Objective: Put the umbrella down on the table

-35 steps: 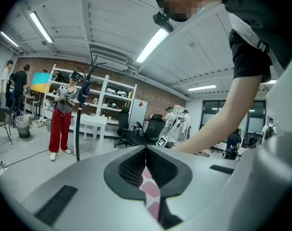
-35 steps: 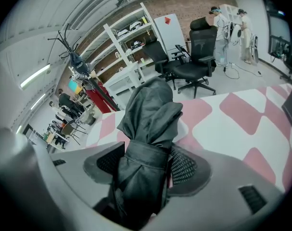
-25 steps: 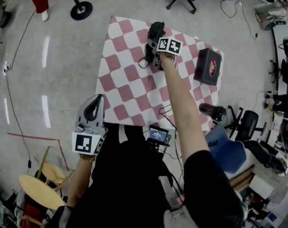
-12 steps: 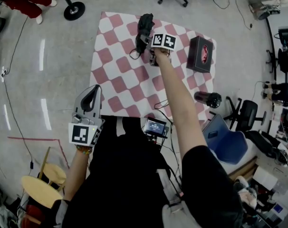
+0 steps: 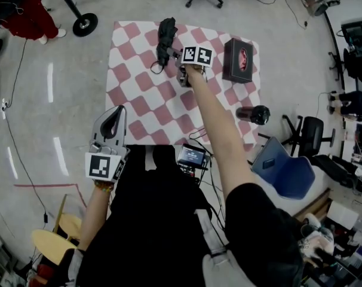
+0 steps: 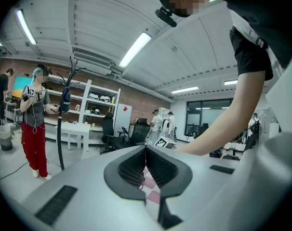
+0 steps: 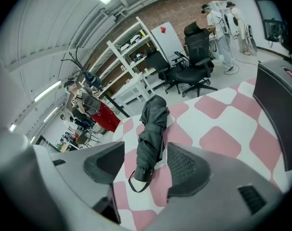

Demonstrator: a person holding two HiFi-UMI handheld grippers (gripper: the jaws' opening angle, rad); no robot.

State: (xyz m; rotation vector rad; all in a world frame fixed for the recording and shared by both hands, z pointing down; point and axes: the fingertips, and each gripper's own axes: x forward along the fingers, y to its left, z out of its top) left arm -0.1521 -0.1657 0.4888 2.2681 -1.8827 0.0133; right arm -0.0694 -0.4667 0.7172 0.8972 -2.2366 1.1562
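Observation:
A folded black umbrella [image 5: 164, 39] lies flat on the pink-and-white checked tablecloth [image 5: 139, 100], near the table's far edge. In the right gripper view the umbrella [image 7: 151, 131] points away from me, its handle end and wrist loop nearest the jaws. My right gripper [image 5: 181, 75] hovers just behind that handle end, open [image 7: 145, 163], with nothing held; the jaws stand apart on either side of the handle without touching it. My left gripper [image 5: 115, 121] stays off the table's near-left corner, shut and empty [image 6: 146, 159].
A black box with a red front [image 5: 238, 60] stands at the table's far right, also seen as the black box [image 7: 276, 105]. A dark cylinder [image 5: 252, 114] sits by the right edge. A small screen device [image 5: 192, 156] and cables hang at the near edge. Chairs surround the table.
My right gripper has drawn back a little from the umbrella's handle end, and the umbrella stays lying on the cloth. The head view has shifted. The left gripper has barely moved.

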